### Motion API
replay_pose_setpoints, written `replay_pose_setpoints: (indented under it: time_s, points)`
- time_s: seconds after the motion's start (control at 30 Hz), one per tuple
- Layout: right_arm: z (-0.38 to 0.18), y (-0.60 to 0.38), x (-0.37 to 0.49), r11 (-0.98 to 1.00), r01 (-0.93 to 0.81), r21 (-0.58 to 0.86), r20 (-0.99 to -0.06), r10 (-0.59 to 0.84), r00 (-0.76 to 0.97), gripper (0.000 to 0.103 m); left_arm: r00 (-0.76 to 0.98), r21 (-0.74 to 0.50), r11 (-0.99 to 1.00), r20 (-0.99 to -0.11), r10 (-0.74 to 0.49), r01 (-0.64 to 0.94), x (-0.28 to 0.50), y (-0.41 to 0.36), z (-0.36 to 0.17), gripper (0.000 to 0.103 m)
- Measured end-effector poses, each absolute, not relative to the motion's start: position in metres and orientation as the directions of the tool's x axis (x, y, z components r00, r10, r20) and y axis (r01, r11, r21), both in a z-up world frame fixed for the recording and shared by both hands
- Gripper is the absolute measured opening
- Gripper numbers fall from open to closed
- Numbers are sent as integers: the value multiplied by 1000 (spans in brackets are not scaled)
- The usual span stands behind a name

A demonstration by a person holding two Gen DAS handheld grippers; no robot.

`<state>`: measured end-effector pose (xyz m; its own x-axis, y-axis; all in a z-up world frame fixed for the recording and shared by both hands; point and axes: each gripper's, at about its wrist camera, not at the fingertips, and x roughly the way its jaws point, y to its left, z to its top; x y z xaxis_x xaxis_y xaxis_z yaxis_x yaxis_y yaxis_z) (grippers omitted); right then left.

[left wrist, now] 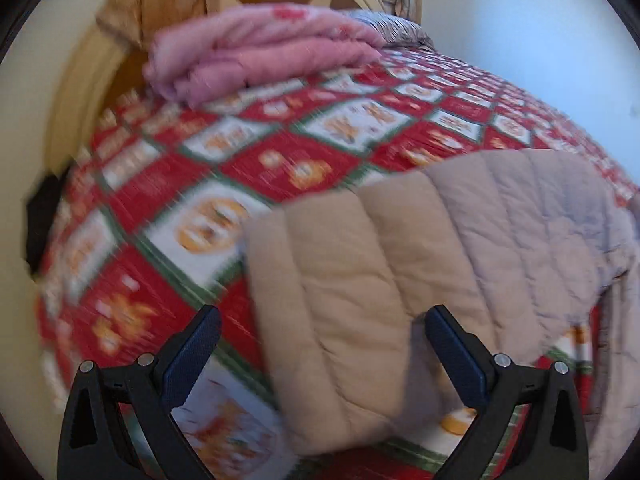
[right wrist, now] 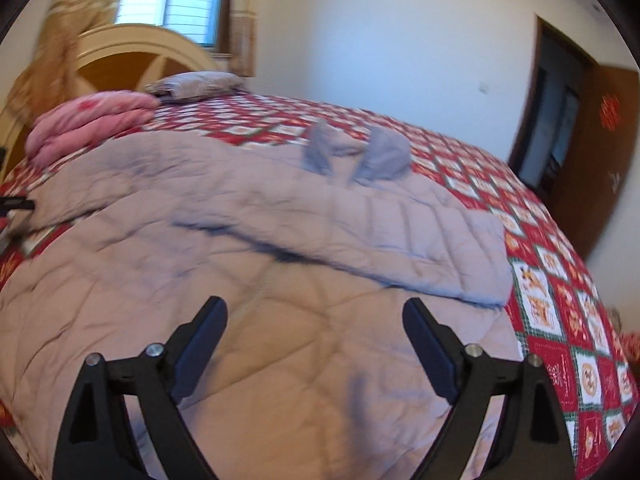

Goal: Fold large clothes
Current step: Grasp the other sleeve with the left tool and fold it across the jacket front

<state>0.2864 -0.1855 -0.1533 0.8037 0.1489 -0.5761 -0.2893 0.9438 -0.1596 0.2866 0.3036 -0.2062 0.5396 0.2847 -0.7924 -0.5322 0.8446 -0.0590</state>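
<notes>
Jacket [right wrist: 256, 248] is spread across the middle of the frame on the red quilt [right wrist: 560, 300] — sleeve [left wrist: 352, 288] lower center. Left gripper [left wrist: 322, 360] and right gripper [right wrist: 316, 352] both gape empty. I'd pinch the cuff edge — not the padding.
</notes>
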Motion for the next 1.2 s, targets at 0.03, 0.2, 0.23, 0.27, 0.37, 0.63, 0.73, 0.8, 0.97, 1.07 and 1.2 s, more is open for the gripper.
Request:
replay_pose_setpoints:
  time_s: [0.03,0.2,0.23,0.27,0.37,0.63,0.73,0.8,0.97,1.07,1.2]
  points:
    - [-153,-181,282,937,-299,-178,-570,150,808,92,545,-75,840,-791,277,-537,288,302,-209,102]
    - [-144,-183,267,940,-285,-186,-528,149,836,92,579,-65,873,-771,264,-484,296,278,-203,12]
    - [-142,-186,265,944,-277,-177,-521,149,840,92,589,-92,881,-774,230,-465,296,276,-199,11]
    - [-139,-192,263,951,-262,-165,-509,146,848,92,589,-78,884,-772,238,-460,295,274,-194,9]
    - [-132,-206,258,966,-216,-141,-486,123,865,92,623,-43,883,-725,294,-467,286,275,-169,9]
    - [-127,-265,263,998,-10,-61,-493,-21,870,94,794,42,919,-489,361,-393,270,228,-53,8]
    - [-131,-289,269,996,82,-45,-521,-93,848,94,856,62,954,-427,291,-294,272,180,-18,8]
    - [-134,-306,269,992,123,-18,-540,-113,834,94,889,76,974,-398,227,-214,278,139,-1,8]
    - [-138,-334,259,987,161,19,-550,-124,826,94,927,162,986,-361,98,-41,291,32,8,8]
    - [-140,-348,252,984,176,20,-548,-137,826,94,934,224,974,-353,48,34,297,-33,-1,8]
    - [-145,-367,244,978,202,46,-547,-144,824,94,918,247,958,-394,-35,143,303,-106,-26,8]
